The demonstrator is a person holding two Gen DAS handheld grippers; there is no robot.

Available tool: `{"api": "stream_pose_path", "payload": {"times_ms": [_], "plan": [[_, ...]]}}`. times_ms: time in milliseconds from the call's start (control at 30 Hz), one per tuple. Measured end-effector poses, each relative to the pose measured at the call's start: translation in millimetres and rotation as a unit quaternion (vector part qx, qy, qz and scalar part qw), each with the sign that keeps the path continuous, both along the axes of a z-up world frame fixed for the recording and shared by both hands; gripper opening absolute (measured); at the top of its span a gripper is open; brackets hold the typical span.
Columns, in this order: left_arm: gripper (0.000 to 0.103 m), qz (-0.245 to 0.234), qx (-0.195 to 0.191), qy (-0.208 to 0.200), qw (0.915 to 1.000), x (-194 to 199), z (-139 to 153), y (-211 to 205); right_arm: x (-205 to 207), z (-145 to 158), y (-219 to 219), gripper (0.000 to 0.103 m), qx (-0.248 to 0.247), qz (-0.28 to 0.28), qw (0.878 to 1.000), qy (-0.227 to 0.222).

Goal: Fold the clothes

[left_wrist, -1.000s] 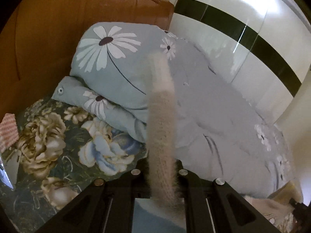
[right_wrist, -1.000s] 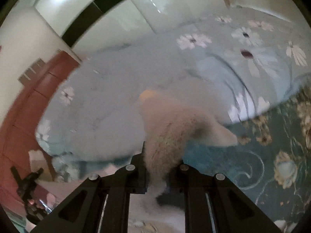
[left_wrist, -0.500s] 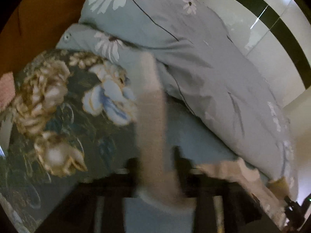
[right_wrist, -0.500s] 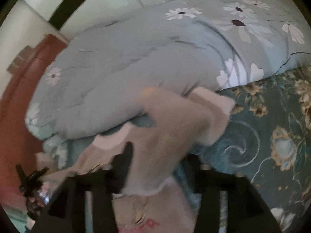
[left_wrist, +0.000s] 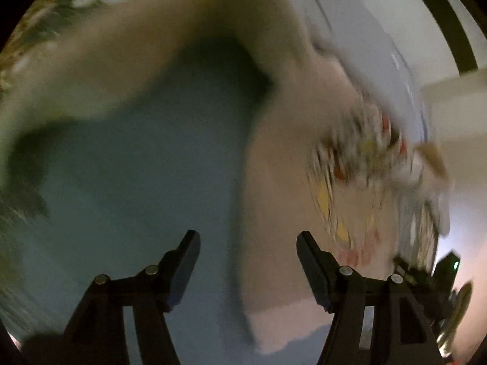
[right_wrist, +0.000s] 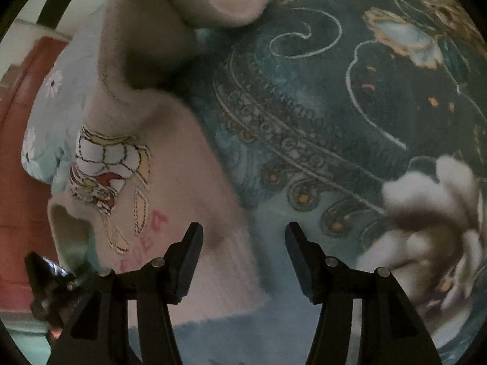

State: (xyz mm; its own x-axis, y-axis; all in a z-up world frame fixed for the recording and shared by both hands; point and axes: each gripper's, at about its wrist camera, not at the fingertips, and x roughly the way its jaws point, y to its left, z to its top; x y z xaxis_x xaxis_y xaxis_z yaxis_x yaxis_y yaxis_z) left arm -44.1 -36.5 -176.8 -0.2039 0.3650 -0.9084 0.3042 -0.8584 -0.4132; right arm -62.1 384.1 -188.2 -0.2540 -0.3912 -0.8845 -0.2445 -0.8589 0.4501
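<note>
A fuzzy beige sweater (right_wrist: 170,164) with a cartoon print and pink letters lies on the dark teal floral bedspread (right_wrist: 334,106). Its sleeve (right_wrist: 240,3) trails off toward the far end. In the blurred left wrist view the sweater (left_wrist: 289,152) spreads across the right and top, over the bedspread (left_wrist: 137,182). My left gripper (left_wrist: 248,243) is open and empty, just above the sweater's left edge. My right gripper (right_wrist: 243,237) is open and empty, over the sweater's right edge near its hem. The other gripper shows at the lower left of the right wrist view (right_wrist: 48,283).
A light blue daisy-print duvet (right_wrist: 51,115) lies bunched beyond the sweater on the left. A red-brown wooden headboard (right_wrist: 21,140) stands behind it. A white wall with a dark stripe (left_wrist: 450,24) rises at the right of the left wrist view.
Both grippers were shut on the sweater and held it up. They have dropped to the bed and opened, and the sweater now lies on the bedspread.
</note>
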Motion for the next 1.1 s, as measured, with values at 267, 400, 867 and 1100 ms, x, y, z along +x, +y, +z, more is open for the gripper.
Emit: {"api": "stream_pose_path", "payload": {"times_ms": [267,400,867,1100], "plan": [[0.059,0.01,0.03,-0.026,0.9992,21.3,-12.8,33.5,12.3,-5.9,-22.0,0.027,-0.059,0.001,0.998,-0.012],[0.018,0.062,0.041,-0.043,0.9963,30.0,-16.5,20.5,29.6,-3.8,-15.0,0.01,-0.084,-0.031,0.996,-0.019],[0.012,0.004,-0.091,0.0,0.9958,59.2,64.1,-2.4,140.6,30.0,-78.4,0.01,-0.081,0.093,0.991,-0.053],[0.012,0.007,-0.097,-0.011,0.9952,56.1,44.1,-6.7,152.5,16.1,-81.4,0.009,-0.063,0.088,0.991,-0.081]]}}
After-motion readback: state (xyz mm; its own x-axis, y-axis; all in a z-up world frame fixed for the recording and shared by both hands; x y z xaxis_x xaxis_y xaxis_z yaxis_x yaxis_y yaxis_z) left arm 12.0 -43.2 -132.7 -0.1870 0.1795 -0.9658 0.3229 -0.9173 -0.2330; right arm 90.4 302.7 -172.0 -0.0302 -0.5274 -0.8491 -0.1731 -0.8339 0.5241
